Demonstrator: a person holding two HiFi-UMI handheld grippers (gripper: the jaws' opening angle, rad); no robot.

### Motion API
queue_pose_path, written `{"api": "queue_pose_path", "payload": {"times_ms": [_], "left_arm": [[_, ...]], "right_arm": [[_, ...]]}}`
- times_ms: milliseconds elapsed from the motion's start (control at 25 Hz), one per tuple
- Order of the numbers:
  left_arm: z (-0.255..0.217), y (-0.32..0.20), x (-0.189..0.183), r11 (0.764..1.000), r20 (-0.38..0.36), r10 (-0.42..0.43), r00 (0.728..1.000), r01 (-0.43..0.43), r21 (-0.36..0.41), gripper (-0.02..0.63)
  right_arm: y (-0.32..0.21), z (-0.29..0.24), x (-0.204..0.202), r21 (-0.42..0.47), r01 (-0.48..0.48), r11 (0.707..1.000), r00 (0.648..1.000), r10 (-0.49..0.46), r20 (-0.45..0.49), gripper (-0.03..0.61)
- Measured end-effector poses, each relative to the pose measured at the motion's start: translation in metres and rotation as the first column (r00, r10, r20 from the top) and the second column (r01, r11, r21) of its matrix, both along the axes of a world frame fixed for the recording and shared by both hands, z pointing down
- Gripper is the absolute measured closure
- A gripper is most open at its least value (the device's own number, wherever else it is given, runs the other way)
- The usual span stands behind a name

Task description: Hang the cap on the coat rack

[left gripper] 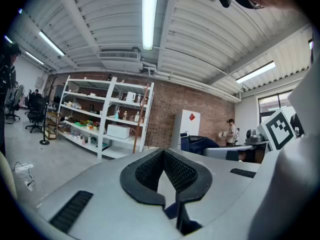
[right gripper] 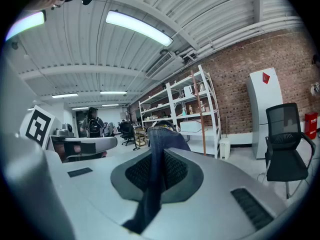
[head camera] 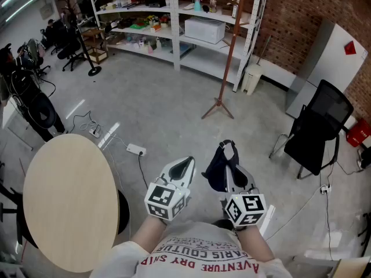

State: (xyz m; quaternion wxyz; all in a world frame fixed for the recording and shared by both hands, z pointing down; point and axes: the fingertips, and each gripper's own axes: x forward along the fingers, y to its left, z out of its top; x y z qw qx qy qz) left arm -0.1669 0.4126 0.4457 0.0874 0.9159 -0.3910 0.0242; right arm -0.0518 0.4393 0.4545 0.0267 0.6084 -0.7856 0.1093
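Our right gripper [head camera: 231,171] clamped on dark blue cap [head camera: 214,169] (fabric betw. pads), left gripper [head camera: 184,164] closed, empty, coat rack [head camera: 228,57] far off.

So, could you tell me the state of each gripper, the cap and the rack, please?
Left gripper: shut, nothing in it.
Right gripper: shut on the cap.
Cap: held, hanging from the jaws, not on the rack.
Rack: upright on the floor, apart from the cap.

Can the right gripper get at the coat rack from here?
Probably not yet: the right gripper, shut on the cap, is well short of the coat rack. Open floor between, nothing blocking.
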Motion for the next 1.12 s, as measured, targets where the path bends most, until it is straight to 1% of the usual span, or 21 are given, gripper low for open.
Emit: {"api": "queue_pose_path", "payload": {"times_ms": [240, 480, 760, 920, 1120], "left_arm": [[0.001, -0.002, 0.003, 1.0, -0.034, 0.007, 0.999, -0.008, -0.026, 0.607], [0.001, -0.002, 0.0, 1.0, -0.035, 0.007, 0.999, -0.008, -0.03, 0.607], [-0.004, -0.008, -0.009, 1.0, -0.024, -0.001, 1.0, 0.001, 0.009, 0.607], [-0.001, -0.013, -0.014, 1.0, -0.027, -0.009, 1.0, 0.008, -0.007, 0.607], [0.007, -0.03, -0.02, 0.999, -0.03, -0.037, 0.999, 0.036, -0.034, 0.607]], "right_arm": [[-0.001, 0.002, 0.003, -0.007, 0.0, 1.0, 1.0, 0.0, -0.005, 0.56], [0.001, 0.002, 0.003, -0.013, -0.008, 1.0, 1.0, 0.007, -0.015, 0.56], [-0.007, -0.001, -0.001, -0.006, -0.028, 1.0, 1.0, 0.028, -0.002, 0.56], [-0.013, 0.0, 0.0, -0.019, -0.037, 0.999, 0.999, 0.037, -0.006, 0.56], [-0.03, 0.003, -0.001, -0.036, -0.021, 0.999, 1.0, 0.02, -0.013, 0.56]]}}
